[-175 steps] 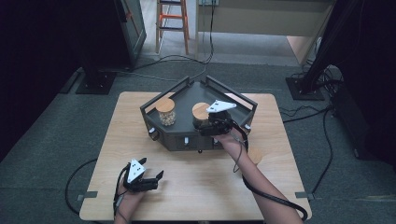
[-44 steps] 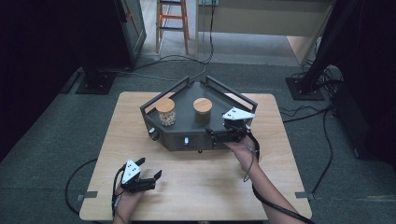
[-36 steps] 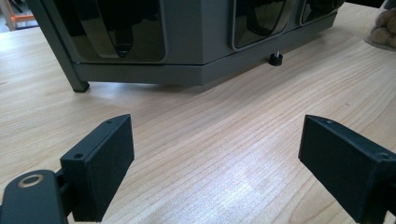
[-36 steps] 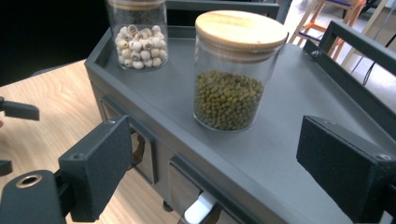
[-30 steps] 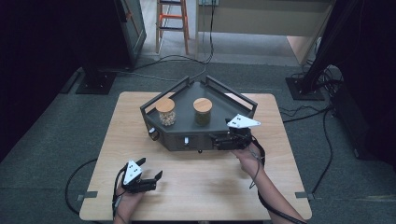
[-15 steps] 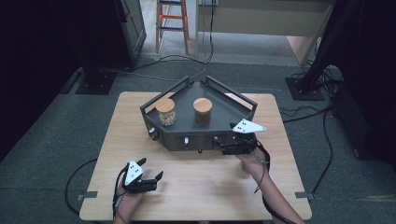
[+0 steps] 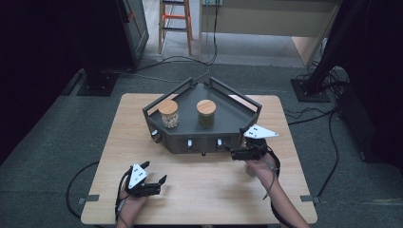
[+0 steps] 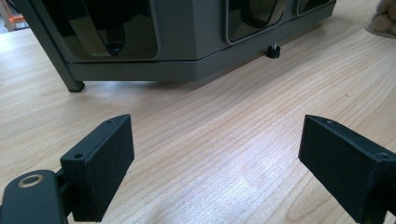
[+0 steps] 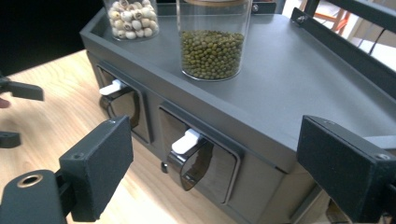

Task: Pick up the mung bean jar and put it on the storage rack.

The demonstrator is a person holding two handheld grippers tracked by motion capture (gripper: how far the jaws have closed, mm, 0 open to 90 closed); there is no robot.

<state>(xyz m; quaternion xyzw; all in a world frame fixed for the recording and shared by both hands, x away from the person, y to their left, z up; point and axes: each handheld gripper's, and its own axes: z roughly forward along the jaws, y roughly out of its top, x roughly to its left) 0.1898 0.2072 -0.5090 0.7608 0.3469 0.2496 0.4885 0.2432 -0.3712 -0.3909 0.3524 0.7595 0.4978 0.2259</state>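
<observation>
Right gripper (image 9: 210, 163) is wide open w/ nothing in it, right by the white lever (image 9: 186, 141) on the grey rack (image 7: 233, 114) front – push crooked & it slips off. Left gripper (image 8: 212, 163) open, empty – resting on table (image 8: 224, 130)

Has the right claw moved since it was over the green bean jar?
Yes. The right claw has pulled back off the rack toward the person, and is now at the rack's front right corner, open, away from the bean jar.

Lab, black curtains (image 7: 43, 52), floor cables (image 7: 166, 64)
</observation>
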